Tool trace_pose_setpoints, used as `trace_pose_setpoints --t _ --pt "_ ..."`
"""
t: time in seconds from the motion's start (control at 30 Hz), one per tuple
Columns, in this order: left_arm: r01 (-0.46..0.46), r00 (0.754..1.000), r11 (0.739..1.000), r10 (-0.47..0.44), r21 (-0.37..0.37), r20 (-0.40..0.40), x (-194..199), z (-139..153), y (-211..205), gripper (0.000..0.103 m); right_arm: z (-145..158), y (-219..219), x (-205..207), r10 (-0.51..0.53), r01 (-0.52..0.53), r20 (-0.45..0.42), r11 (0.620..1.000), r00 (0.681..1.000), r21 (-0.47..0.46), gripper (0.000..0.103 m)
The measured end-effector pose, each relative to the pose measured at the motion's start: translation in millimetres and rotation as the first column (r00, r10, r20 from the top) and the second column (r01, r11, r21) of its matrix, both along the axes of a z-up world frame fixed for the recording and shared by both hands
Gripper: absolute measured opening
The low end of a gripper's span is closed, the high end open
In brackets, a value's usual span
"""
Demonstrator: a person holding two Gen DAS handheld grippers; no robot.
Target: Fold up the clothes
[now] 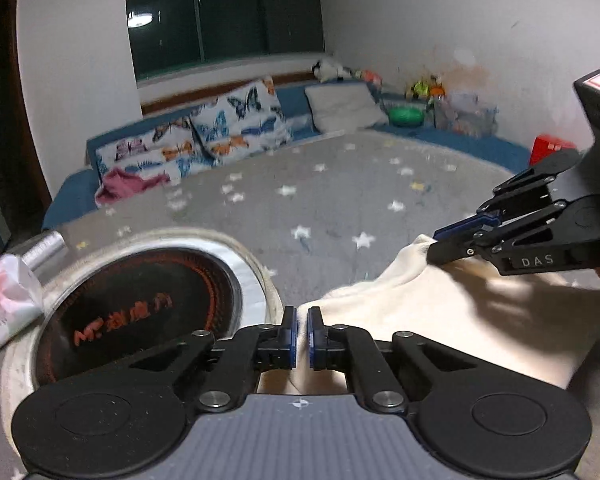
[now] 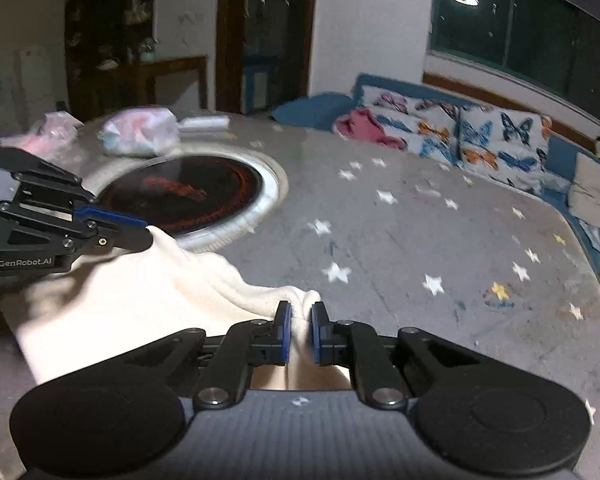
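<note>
Cream garment (image 2: 140,304), 1 piece, lies on the star-print table (image 2: 420,220) beside the round built-in heater (image 2: 180,192), far edge lifted by both grippers. Left gripper (image 1: 302,332) pinches 1 corner, jaws nearly closed on fabric; right gripper (image 2: 301,330) clamps the other corner, cloth bunched between its pads. Fold looks early: edge raised, not yet laid over, no crease visible. 2 grippers, 1 heater, 2 butterfly pillows (image 1: 236,120) behind.
</note>
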State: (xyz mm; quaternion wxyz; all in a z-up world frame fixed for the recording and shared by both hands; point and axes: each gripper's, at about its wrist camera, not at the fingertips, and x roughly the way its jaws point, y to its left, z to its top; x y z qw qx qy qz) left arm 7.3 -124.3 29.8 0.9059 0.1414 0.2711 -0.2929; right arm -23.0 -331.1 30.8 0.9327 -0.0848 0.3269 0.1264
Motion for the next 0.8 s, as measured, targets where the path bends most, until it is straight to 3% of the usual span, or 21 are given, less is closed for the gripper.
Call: trace_pose_setpoints --t 0.1,0.33,0.5,0.67,0.8 --pt "-0.018 0.999 1.000 0.019 0.025 -0.033 9.6 -10.2 -6.4 0.011 -10.9 0.2 3.1 -0.012 0.012 -0.011 1.000 1.000 -0.017 0.012" --pt "-0.031 0.999 1.000 0.031 -0.004 -0.039 5.0 1.7 -5.7 0.013 11.2 -7.1 -12.4 -0.018 0.018 0.025 1.000 1.000 0.023 0.013" --pt "0.048 0.998 0.998 -0.049 -0.044 -0.031 -4.5 13.5 -23.0 0.013 14.4 -0.4 -19.2 0.031 -0.031 0.011 0.999 0.999 0.029 0.013" --pt "0.035 0.992 0.999 -0.037 -0.020 -0.122 16.4 -4.2 -44.1 0.014 -1.4 0.6 -11.9 0.018 -0.018 -0.031 1.000 0.999 0.014 0.013" --pt "0.017 0.991 1.000 -0.020 -0.020 -0.131 21.1 -5.4 -46.8 0.014 -0.5 -10.9 -20.1 -0.009 0.010 -0.024 1.000 1.000 0.026 0.013"
